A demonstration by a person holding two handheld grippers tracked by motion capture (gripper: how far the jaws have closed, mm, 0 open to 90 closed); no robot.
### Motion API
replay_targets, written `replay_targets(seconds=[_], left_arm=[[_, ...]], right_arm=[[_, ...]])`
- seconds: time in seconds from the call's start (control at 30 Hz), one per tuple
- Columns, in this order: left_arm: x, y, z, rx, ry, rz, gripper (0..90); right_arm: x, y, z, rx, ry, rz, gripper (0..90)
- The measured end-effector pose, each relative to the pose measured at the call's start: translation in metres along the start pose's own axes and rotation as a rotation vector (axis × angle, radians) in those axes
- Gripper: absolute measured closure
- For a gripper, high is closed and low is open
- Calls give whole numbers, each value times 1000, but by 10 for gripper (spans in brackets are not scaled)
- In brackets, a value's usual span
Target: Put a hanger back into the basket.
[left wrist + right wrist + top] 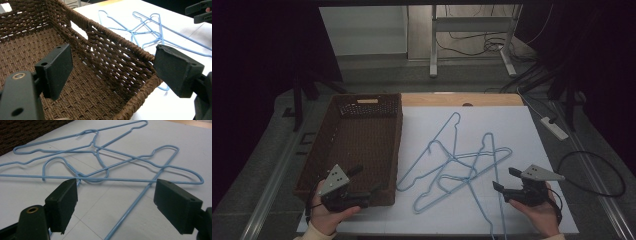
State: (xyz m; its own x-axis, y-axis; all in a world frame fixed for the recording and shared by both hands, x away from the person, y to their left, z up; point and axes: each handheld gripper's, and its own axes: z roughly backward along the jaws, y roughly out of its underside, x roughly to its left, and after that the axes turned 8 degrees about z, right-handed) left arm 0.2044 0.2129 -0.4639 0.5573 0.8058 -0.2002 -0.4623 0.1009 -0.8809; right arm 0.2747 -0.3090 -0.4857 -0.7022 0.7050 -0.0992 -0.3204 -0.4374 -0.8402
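Observation:
A tangle of light blue wire hangers [457, 160] lies on the white board [512, 125], to the right of a brown wicker basket [398, 135]. My left gripper [364, 181] hovers open at the basket's near right corner. In the left gripper view its jaws [113, 67] straddle the basket's woven rim [120, 37] without touching it, with the hangers [150, 27] beyond. My right gripper [506, 180] stands open just right of the hangers' near ends. In the right gripper view nothing is between its jaws [117, 200], and the hangers [100, 155] lie just ahead.
The basket holds nothing. A white power strip [554, 127] and black cables lie off the board's right edge. A wooden table edge [462, 99] runs behind the board, with a desk frame [472, 30] farther back. The basket's corner [20, 132] shows in the right gripper view.

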Motion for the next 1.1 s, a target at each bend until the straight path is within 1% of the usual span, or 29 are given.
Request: replay_targets(seconds=[0.2, 0.43, 0.57, 0.77, 0.93, 1.1], left_arm=[[-1, 0, 2, -2, 1, 2, 165], [-1, -1, 4, -10, -2, 1, 166], [-1, -2, 4, -5, 3, 1, 166], [-3, -2, 4, -2, -4, -3, 165], [-3, -3, 5, -6, -12, -2, 169], [-2, -4, 6, -2, 1, -2, 170]], right_arm=[[2, -1, 0, 5, 1, 13, 199], [2, -1, -1, 10, 0, 18, 200], [2, -1, -1, 8, 2, 15, 200], [3, -2, -2, 14, 2, 12, 198], [3, -8, -4, 17, -6, 3, 202], [5, -18, -10, 42, -11, 9, 214]])
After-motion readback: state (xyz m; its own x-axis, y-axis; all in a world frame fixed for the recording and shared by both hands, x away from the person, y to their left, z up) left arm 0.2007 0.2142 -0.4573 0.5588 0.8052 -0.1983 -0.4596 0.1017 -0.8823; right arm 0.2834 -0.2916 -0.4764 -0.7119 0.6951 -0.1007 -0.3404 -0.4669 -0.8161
